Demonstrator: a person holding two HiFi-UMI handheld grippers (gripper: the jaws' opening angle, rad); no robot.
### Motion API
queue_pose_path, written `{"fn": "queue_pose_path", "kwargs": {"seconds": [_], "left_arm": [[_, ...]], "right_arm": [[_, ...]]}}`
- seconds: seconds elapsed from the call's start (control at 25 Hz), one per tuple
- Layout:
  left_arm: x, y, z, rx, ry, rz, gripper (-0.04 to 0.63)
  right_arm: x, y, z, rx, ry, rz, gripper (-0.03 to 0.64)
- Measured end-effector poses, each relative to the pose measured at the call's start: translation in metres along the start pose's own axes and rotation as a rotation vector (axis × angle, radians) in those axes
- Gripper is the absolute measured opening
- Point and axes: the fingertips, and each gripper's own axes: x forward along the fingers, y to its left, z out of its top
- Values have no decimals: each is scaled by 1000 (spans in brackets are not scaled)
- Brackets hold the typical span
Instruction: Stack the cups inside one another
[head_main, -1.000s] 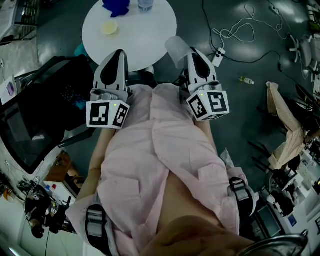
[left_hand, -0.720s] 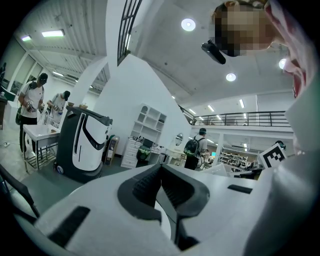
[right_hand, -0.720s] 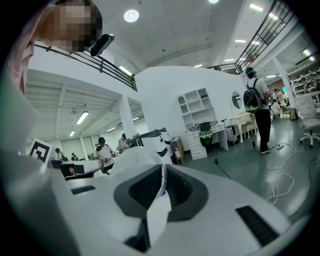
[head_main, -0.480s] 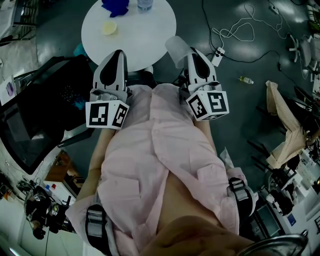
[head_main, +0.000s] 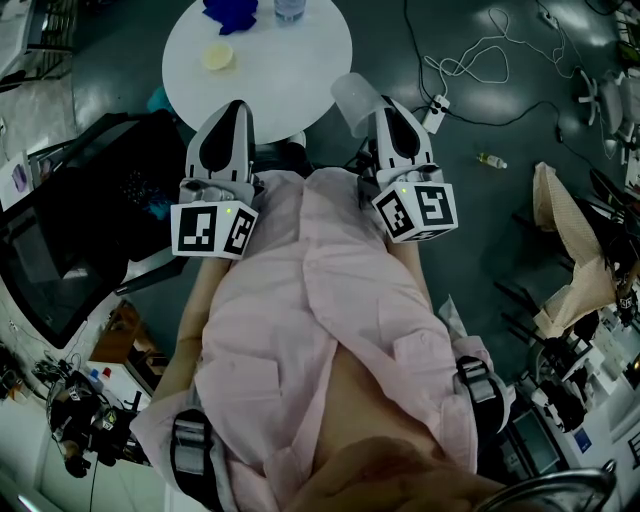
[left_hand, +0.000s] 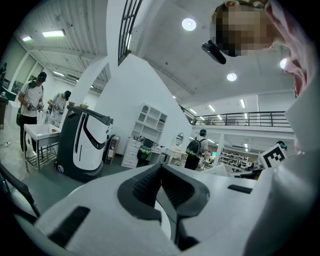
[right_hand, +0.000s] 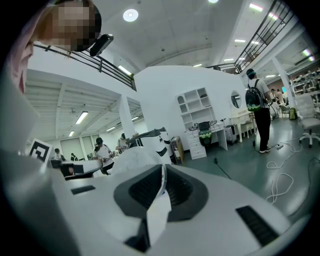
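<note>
dark floor surrounds a round white table at the far side, bearing what looks like a yellow cup. right hand-held gripper pinches the wall of a clear plastic cup, off the table's near right edge. left hand-held gripper is closed, empty. best to centre the rims before lowering, without crushing.

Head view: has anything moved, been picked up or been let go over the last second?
Nothing visibly changed. The right gripper stays shut on the wall of the translucent plastic cup. The left gripper stays shut and empty. Both remain in the same place at the near edge of the round white table.
</note>
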Motion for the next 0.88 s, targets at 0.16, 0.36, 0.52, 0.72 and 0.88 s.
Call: {"fn": "queue_pose_path", "kwargs": {"seconds": [0.16,0.36,0.52,0.72,0.88], "left_arm": [[1,-2,-1,4,7,-1,18],[4,-3,-1,11,14,-5,18],[4,-3,-1,9,13,0,18],[4,-4,-1,8,9,2,18],[5,-5,0,6,7,0,18]], "right_arm": [[-2,-2,0,3,-1,-4,36],[-1,-4,1,8,-1,-7,36],[0,-5,1,9,2,-4,37],[0,-6,0,7,4,-1,36],[1,-6,1,7,7,-1,35]]}}
